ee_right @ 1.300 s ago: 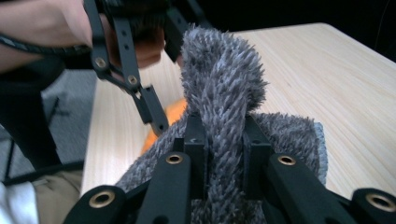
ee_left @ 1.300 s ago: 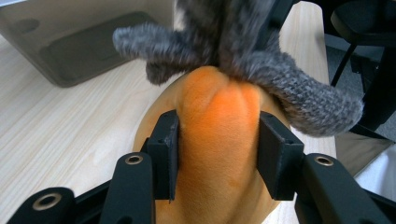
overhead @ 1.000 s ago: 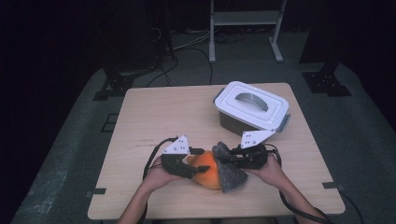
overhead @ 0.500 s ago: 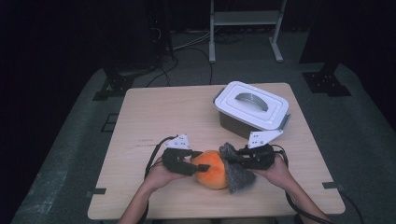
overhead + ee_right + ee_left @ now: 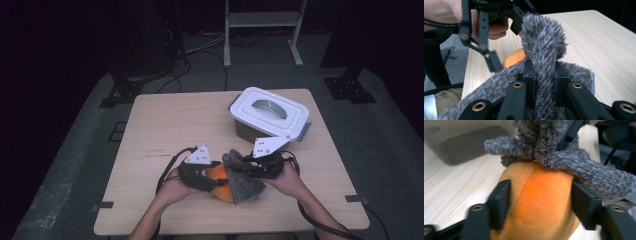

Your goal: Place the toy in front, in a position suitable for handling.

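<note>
Near the table's front edge, we see the orange plush ball (image 5: 220, 181) half under a grey fuzzy cloth (image 5: 243, 179). The left gripper view gives us what the high view cannot: the left gripper (image 5: 540, 202) with its two jaws pressed against the ball's flanks. In the right gripper view, the right gripper (image 5: 543, 80) pinches a raised fold of the cloth between nearly closed jaws. Beyond the ball, toward the table's far right, stands a white lidded box (image 5: 270, 114), closed, its contents hidden. Both hands (image 5: 172, 186) meet over the ball.
</note>
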